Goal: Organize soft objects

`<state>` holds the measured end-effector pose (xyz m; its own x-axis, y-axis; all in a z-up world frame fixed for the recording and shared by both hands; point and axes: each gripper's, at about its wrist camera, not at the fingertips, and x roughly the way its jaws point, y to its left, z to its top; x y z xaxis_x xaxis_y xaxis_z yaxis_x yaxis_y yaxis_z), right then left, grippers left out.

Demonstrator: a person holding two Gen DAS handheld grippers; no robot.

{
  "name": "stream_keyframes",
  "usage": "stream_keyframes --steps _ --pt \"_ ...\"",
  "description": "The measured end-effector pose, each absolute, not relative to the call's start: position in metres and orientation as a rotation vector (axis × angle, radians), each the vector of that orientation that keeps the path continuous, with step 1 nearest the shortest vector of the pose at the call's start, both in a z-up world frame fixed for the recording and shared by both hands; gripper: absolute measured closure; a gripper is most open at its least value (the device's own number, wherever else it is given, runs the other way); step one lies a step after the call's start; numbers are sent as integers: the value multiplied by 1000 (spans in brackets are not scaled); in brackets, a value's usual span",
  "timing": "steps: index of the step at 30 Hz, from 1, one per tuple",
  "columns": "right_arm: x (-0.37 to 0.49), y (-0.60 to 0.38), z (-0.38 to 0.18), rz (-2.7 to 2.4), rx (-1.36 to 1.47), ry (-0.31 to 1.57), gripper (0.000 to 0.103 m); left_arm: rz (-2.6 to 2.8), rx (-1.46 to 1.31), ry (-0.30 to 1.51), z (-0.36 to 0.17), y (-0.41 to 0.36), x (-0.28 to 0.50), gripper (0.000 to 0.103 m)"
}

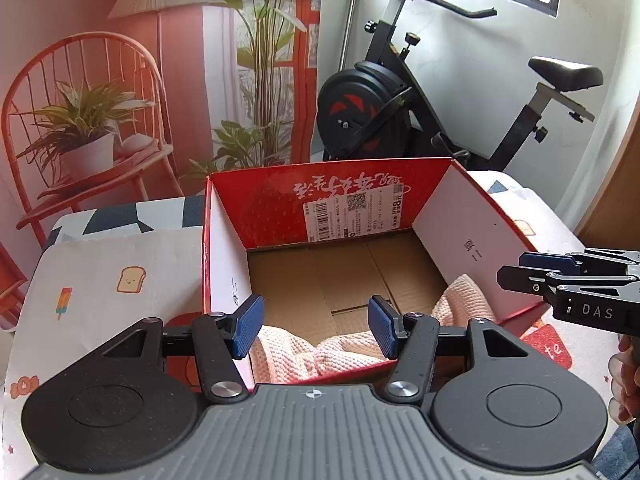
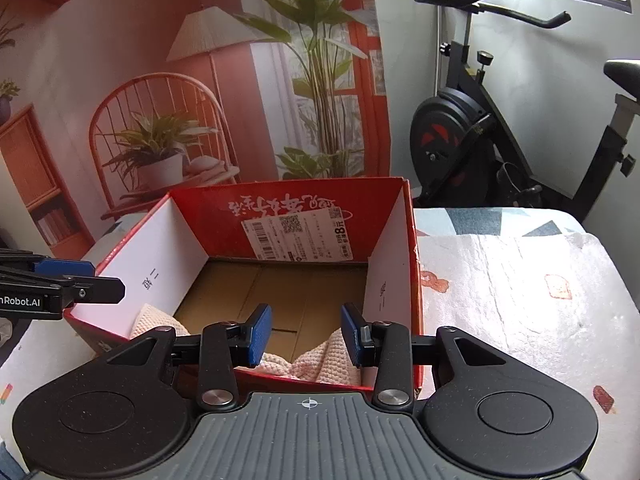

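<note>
Your L gripper (image 1: 316, 326) has its blue ribbed pads apart w/ nothing between them; the pink towel (image 1: 320, 354) lies below and behind them, not pinched. Your R gripper (image 2: 306, 334) is parted too, narrower gap, pads clear of the cloth and holding nothing. The towel is a soft waffle-knit, crumpled along the near wall inside the box (image 1: 228, 248), one end riding up the corner on your R side. The box is red cardboard outside w/ white side walls, a red far wall w/ a shipping label (image 1: 354, 214), and a plain brown corrugated floor w/ flap seams. Most of the floor beyond the towel is bare, so there's room toward the far wall. The near rim sits just under both sets of fingers; side walls stand upright, straight-edged. The box rests on a cloth (image 2: 520, 288) printed w/ toast and popsicles, wrinkled, w/ open room to the R of the box.
</note>
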<state>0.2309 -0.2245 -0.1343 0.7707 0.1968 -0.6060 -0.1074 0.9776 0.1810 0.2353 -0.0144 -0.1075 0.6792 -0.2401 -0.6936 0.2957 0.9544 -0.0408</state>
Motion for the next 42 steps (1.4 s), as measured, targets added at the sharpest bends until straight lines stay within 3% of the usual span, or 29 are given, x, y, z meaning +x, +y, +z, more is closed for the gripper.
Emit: stream_keyframes --steps 15,18,21,42 --pt "143 -197 -142 203 186 576 67 -341 -12 680 -121 -17 155 44" --pt "128 -188 -155 205 192 599 66 -354 -52 697 -130 -18 147 52" --pt "115 -181 -167 212 166 627 61 -371 -107 731 -139 -18 145 52" --pt "118 -154 -193 302 51 648 55 -421 -162 784 -176 -25 150 52"
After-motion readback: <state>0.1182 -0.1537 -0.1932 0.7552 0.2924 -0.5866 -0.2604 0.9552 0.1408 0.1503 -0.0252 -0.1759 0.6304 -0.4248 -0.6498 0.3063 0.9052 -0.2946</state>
